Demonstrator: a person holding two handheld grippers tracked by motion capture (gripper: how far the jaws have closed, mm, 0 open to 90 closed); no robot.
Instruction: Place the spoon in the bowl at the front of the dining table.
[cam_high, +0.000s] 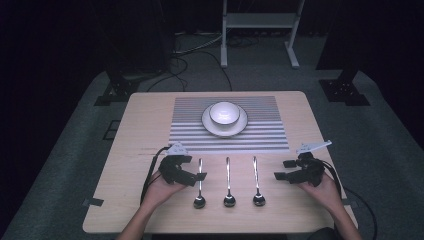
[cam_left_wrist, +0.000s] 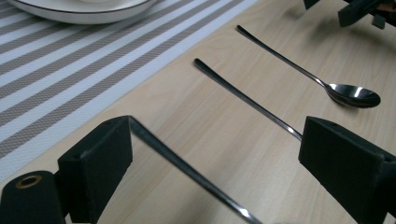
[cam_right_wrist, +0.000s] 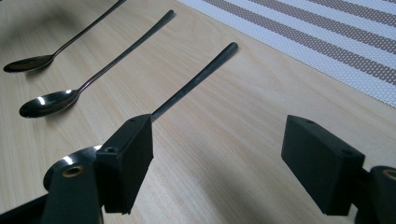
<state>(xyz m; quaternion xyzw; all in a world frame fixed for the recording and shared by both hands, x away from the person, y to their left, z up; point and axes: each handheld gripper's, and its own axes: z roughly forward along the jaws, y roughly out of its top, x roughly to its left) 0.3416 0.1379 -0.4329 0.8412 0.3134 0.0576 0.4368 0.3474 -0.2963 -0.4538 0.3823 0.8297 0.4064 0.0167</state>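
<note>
Nearest you, your left hand (cam_high: 159, 188) holds the left gripper (cam_high: 199, 176) low over the pale wood-grain table (cam_high: 140, 125), jaws spread wide. In the left gripper view the handle of the left spoon (cam_left_wrist: 187, 167) runs between the two blocky matte-black pads (cam_left_wrist: 100, 161), close by the left one; whether that pad touches the handle I cannot tell, and nothing is clamped. In the high view the gripper's tips sit at that spoon's thin stem, partway up from its bowl.

Your right hand (cam_high: 322, 187) holds the right gripper (cam_high: 281, 170) at the table's right side, jaws also wide apart and holding nothing. It stands near the right spoon (cam_high: 257, 182) but apart from it. In the right gripper view that spoon's dark handle passes behind the left pad (cam_right_wrist: 128, 161), and bare wood lies between the jaws.

The three spoons lie side by side, well spaced and roughly parallel, rounded bowls toward you and long slender handles pointing away. They are polished metal, catching bright glints on the bowls. The middle spoon (cam_high: 228, 184) lies untouched between the other two.

Beyond the handle tips lies a rectangular woven placemat (cam_high: 185, 130) in fine grey and white stripes. On it sits a round white plate (cam_high: 241, 127) with a thin dark rim line, and in the plate a glossy white bowl (cam_high: 224, 113), upright.
</note>
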